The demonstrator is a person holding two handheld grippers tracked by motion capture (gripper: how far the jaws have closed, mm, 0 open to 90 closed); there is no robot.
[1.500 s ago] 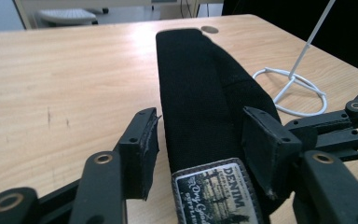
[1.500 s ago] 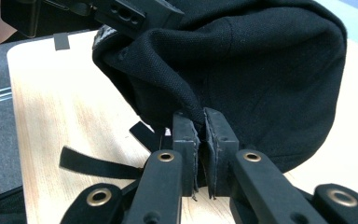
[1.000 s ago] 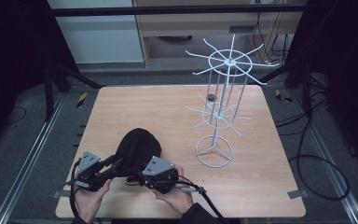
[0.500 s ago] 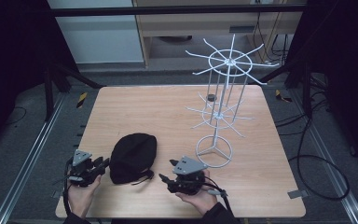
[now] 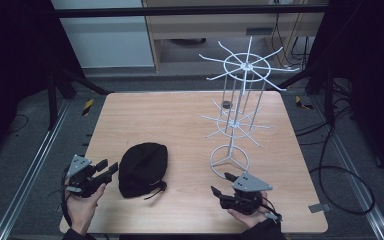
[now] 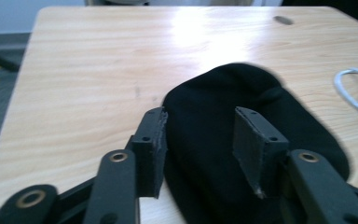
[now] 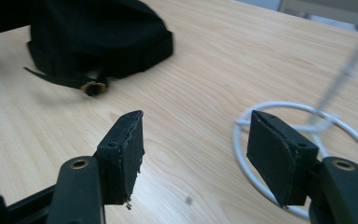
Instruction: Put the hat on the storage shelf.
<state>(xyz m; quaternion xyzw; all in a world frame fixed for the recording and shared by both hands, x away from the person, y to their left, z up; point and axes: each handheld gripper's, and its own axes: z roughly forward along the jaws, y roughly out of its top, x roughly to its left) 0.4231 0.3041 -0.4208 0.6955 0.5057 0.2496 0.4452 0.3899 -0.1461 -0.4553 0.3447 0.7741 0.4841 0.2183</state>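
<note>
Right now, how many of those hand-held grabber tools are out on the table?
2. The left gripper is at the table's near-left corner, beside the black cap. The right gripper is at the near edge, just in front of the white wire rack. None seems hidden.

Left gripper: held in left hand at near left, low, level, pointing right; jaws apart, just been opening, pads pressing on nothing
Right gripper: held in right hand at near right, low, pointing far-left; jaws wide apart, just been opening, nothing between them
</note>
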